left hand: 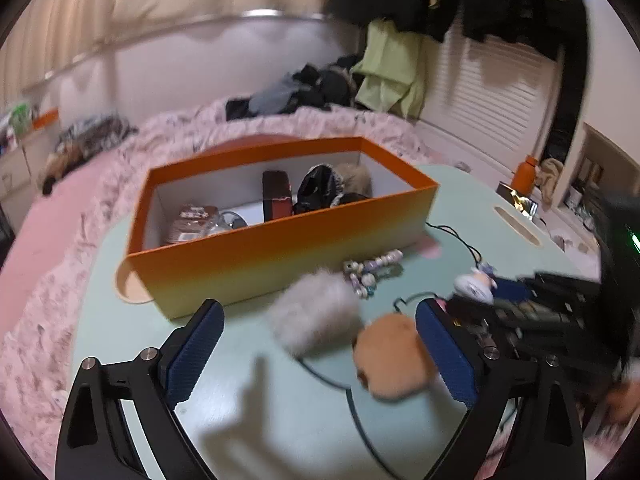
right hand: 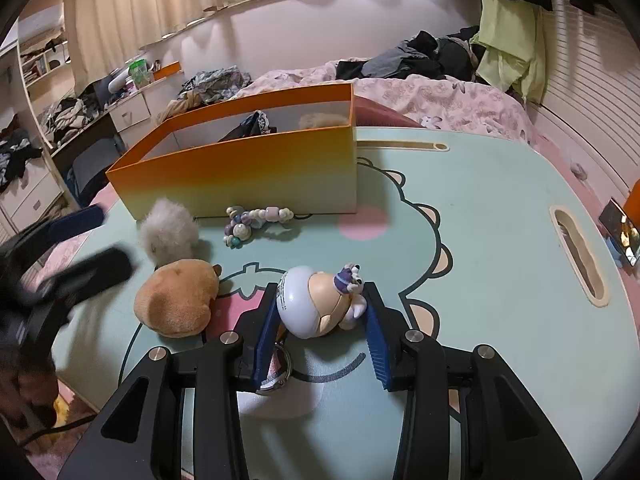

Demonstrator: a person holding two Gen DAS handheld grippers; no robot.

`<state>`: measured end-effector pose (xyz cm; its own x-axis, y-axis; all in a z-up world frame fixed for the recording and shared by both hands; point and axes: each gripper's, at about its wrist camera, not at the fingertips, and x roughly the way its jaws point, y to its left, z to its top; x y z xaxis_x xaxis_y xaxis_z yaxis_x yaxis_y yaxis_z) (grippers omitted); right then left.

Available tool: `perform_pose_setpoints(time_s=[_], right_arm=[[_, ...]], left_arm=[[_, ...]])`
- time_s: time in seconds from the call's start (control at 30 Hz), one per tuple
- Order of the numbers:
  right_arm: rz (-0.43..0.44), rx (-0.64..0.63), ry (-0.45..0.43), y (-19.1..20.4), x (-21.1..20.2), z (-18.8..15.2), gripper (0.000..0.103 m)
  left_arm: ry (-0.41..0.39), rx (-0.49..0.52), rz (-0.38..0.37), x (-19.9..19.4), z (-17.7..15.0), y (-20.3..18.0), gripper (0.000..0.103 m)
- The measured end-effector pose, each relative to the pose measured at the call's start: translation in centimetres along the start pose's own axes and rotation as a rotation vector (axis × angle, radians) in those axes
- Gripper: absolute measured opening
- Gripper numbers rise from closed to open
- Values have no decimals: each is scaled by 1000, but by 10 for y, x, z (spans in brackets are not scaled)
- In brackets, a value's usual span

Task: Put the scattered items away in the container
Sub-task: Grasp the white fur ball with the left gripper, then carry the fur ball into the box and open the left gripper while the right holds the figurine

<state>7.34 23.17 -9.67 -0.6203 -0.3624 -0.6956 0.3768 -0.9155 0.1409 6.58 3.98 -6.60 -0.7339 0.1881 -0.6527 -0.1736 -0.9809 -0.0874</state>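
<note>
Orange card walled the box (right hand: pixel 240 172) at the table's (right hand: pixel 480 208) far side, already holding several items. 4 things lay loose in front of it: a grey pom-pom (right hand: pixel 168 228), a brown plush (right hand: pixel 176 300), a bead chain (right hand: pixel 256 220) just beside the box wall, and a figurine (right hand: pixel 320 304). Its blue pads pressing both sides, the right gripper (right hand: pixel 322 320) had the figurine clamped on the table. Wide open and empty, the left gripper (left hand: pixel 320 344) hovered over pom-pom and plush. Next, I judged, came lifting the figurine over the rim.
</note>
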Motion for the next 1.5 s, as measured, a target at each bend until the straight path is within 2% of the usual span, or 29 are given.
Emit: perform_pose_setpoints(time_s=[0.13,0.17,0.2,0.23,0.3,0.37,0.47,0.67,1.03,1.13,1.23,1.3,1.5], right_arm=[[18,13,-4,-2,-1,0,41],[21,14,-5,-2,-2,0,41],[22,15,-5,-2,-2,0,41],[24,15,-5,-2,-2,0,41],[27,18,-6,-2,-2,0,41],[33,22,-6,-3,-2,0,41],[34,24,-7,-3,-2,0,41],[36,15,-7,0,-4,-1,42],[-11,-110,-70,27,-20,7,42],[-25,-131,-97,32,-23,18,42],[18,-130,-105,37,-26,37,42],[25,-158,-142,45,-31,55,42],[-47,-241,-267,72,-37,112,42]], left_arm=[[87,-53,-26,25,1,3,80],[105,-69,-33,30,-2,5,70],[115,-88,-41,35,-5,7,51],[108,-109,-60,36,-8,10,39],[86,-148,-108,35,-12,17,38],[49,-158,-121,25,-15,22,38],[-13,-104,-90,6,-17,21,38],[-69,-64,-89,-23,-12,24,38],[-140,-46,-59,-37,18,30,38],[-147,-41,-44,-34,31,32,38],[-145,-54,-25,-30,49,38,38],[-150,-63,-19,-28,60,43,38],[-139,-72,37,-9,90,51,38]])
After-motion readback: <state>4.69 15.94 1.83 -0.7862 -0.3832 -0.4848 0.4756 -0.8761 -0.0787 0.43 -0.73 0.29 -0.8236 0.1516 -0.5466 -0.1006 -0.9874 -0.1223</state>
